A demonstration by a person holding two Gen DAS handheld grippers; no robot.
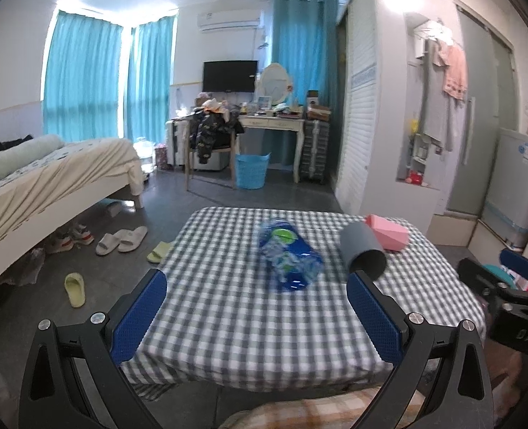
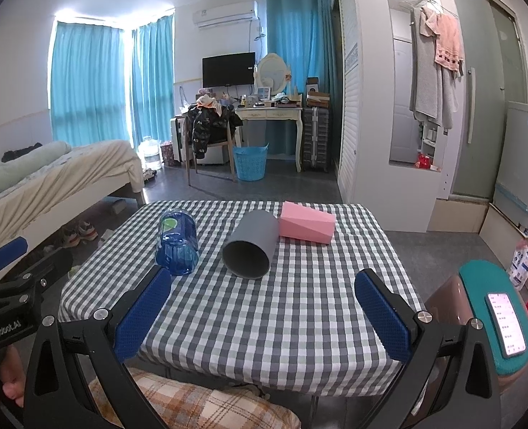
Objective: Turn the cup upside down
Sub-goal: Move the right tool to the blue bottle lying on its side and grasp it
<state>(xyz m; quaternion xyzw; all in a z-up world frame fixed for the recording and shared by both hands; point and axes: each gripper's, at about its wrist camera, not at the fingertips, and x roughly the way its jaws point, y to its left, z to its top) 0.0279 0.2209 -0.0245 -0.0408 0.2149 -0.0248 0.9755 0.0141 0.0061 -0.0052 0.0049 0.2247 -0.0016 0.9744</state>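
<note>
The grey cup (image 2: 249, 246) lies on its side, mouth toward both wide-open, empty hand-held grippers (image 1: 257, 307) (image 2: 264, 307).

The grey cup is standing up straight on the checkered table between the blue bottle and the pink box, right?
Not quite. The grey cup lies on its side, open mouth facing the camera, as the right wrist view shows. It is between the blue bottle and the pink box.

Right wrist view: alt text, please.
The open right gripper hovers over a checked table where a grey cup lies on its side, mouth toward the camera, between a blue bottle and a pink box.
</note>
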